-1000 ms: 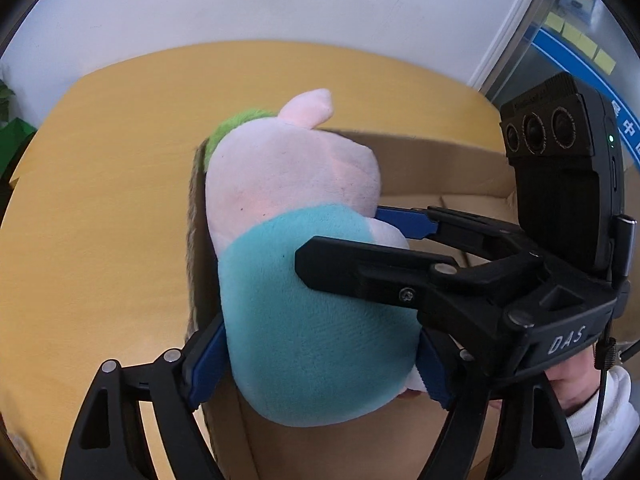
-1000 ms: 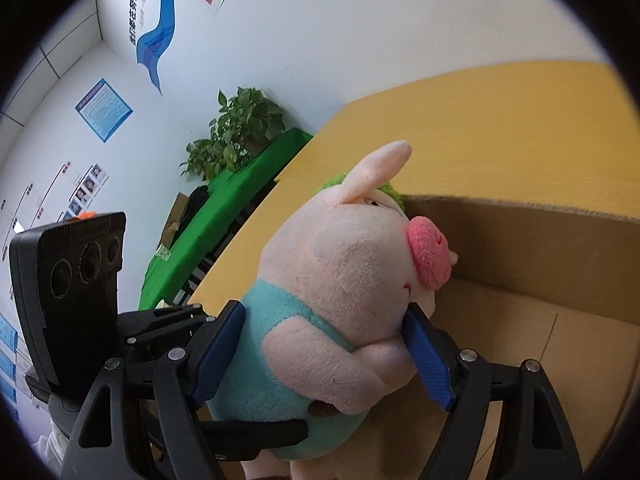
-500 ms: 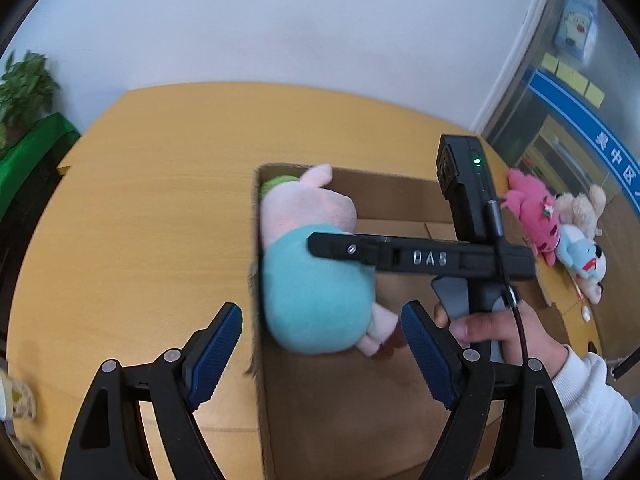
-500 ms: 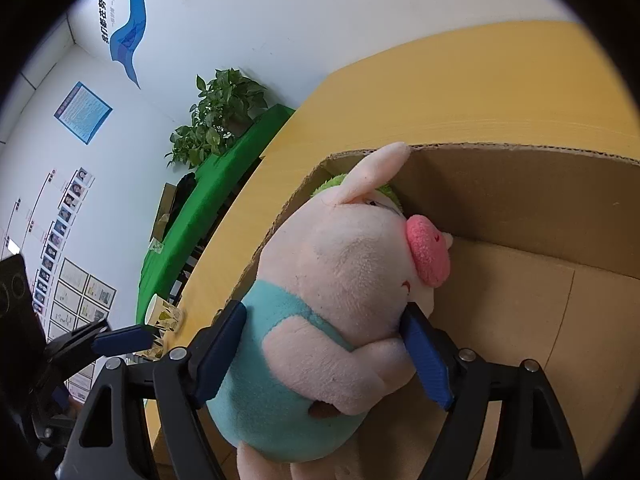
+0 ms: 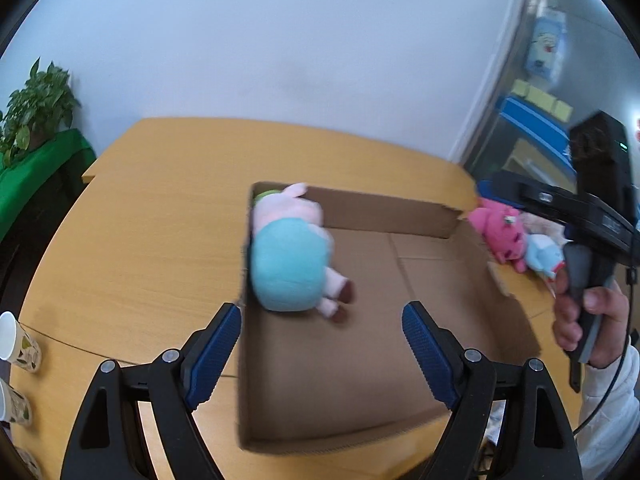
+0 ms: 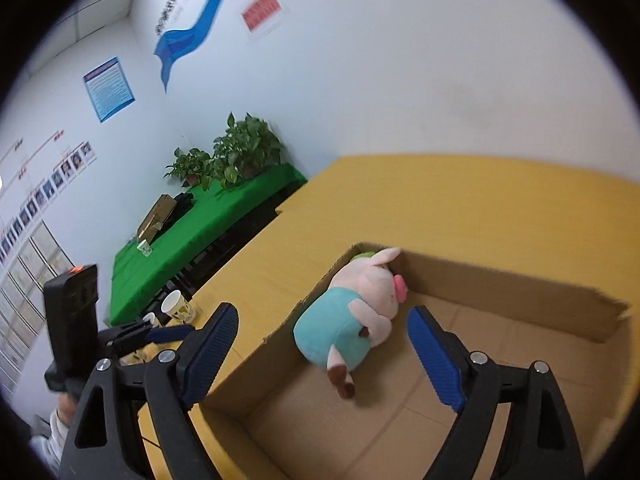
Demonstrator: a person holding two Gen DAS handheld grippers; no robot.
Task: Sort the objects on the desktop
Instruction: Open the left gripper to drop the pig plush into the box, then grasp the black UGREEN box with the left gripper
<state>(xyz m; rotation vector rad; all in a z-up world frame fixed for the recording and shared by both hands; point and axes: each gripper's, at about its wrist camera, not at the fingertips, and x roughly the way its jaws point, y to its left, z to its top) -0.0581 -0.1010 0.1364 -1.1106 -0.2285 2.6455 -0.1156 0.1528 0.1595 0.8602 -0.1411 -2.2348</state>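
Lying on its side in the far left corner of the open cardboard box (image 5: 360, 380), the plush pig (image 5: 290, 256) is a soft, rounded toy with a pale pink head, a brighter pink snout, a turquoise fleece body and short pink legs ending in dark brown hooves; a patch of green shows behind its ear, which pokes up against the box wall. The box is plain brown corrugated card with a ragged, torn rim and creased floor flaps, and it sits on a smooth yellow wood-grain table (image 5: 132, 240). The left gripper (image 5: 322, 344) hangs above the box with its ribbed blue pads spread wide and nothing between them. The right gripper (image 6: 322, 350) is likewise released, its jaws opening, the pig beyond its tips and untouched. Just outside the box's right wall lie a magenta plush toy (image 5: 498, 232) and a light blue one (image 5: 544, 256). Patterned paper cups (image 5: 18, 344) stand at the table's left edge.
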